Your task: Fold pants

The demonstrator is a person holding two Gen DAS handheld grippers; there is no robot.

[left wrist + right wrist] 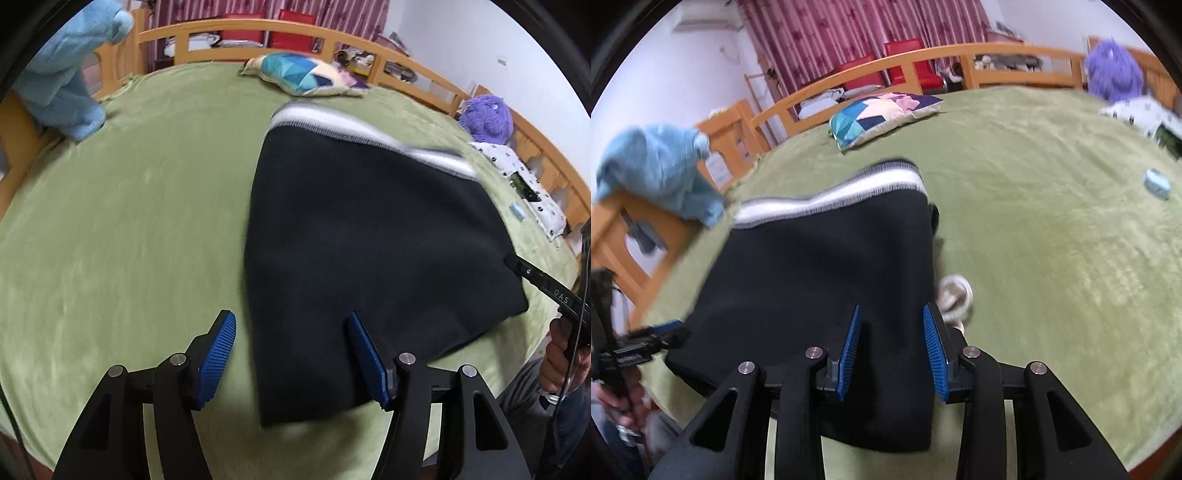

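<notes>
L hand-held gripper [291,354]: nearest the lens, jaws wide apart, nothing betw. them. Its right pad [369,363] hangs over the near corner of the pants, left pad [216,360] over bare blanket. Can't tell if it touches cloth.

R hand-held gripper [892,350]: jaws apart too, not clamped on anything. Both pads sit above the near right edge of the pants; contact unclear, frames are blurred.

Pants [369,251]: dark, already folded into a compact slab, flat on the bed's green blanket [129,240]. White striped waistband [831,195] at the far end, folded edge toward me. A small white loop [955,295], maybe a drawstring, pokes out just beside the right edge.

Step, my guess: near the end, either one more fold or a tidy-up.

How I'd do it well: drop both grippers level onto the near corners, pinch all layers together, not just the top one. Lift low, carry toward the waistband at equal pace so edges stay square. Tuck the loop in first.

Surroundings: patchwork cushion [314,75], blue towel [62,85], purple plush [485,116], all well apart from the pants, no obstruction.
</notes>
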